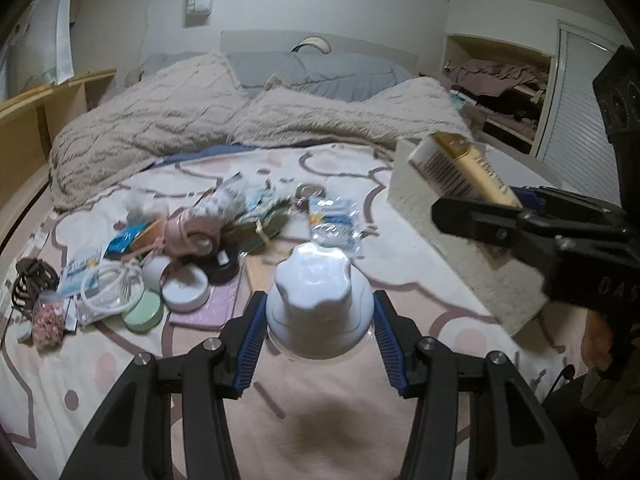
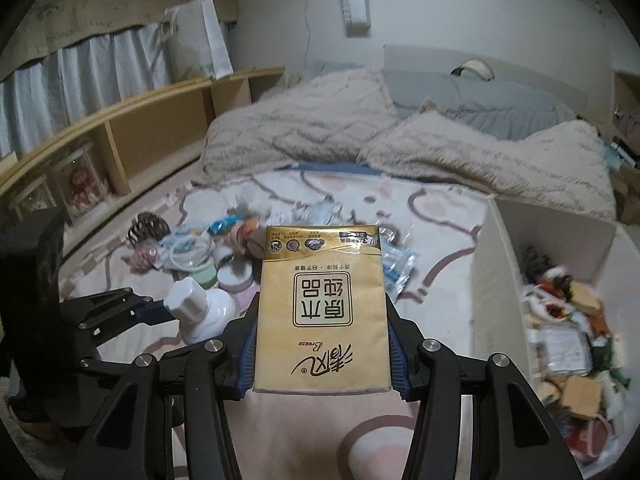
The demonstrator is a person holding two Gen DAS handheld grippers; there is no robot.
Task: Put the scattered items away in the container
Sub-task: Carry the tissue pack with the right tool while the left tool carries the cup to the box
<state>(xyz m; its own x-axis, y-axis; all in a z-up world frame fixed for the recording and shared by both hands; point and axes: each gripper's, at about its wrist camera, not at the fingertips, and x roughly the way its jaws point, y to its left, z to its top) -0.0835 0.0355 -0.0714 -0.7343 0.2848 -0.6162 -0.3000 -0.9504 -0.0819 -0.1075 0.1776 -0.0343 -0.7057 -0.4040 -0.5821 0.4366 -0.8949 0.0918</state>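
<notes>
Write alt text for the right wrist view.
The right claw grips a gold tissue pack above a patterned bedspread. Left of it, the left claw holds a white bottle; a white bin of items sits right.

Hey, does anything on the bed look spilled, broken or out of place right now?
Nothing looks spilled or damaged. The oddity is the mess: a loose pile of clutter lies on the patterned bedspread left of the white container. The white bottle and the yellow tissue pack are each held in a gripper above the bed.
</notes>
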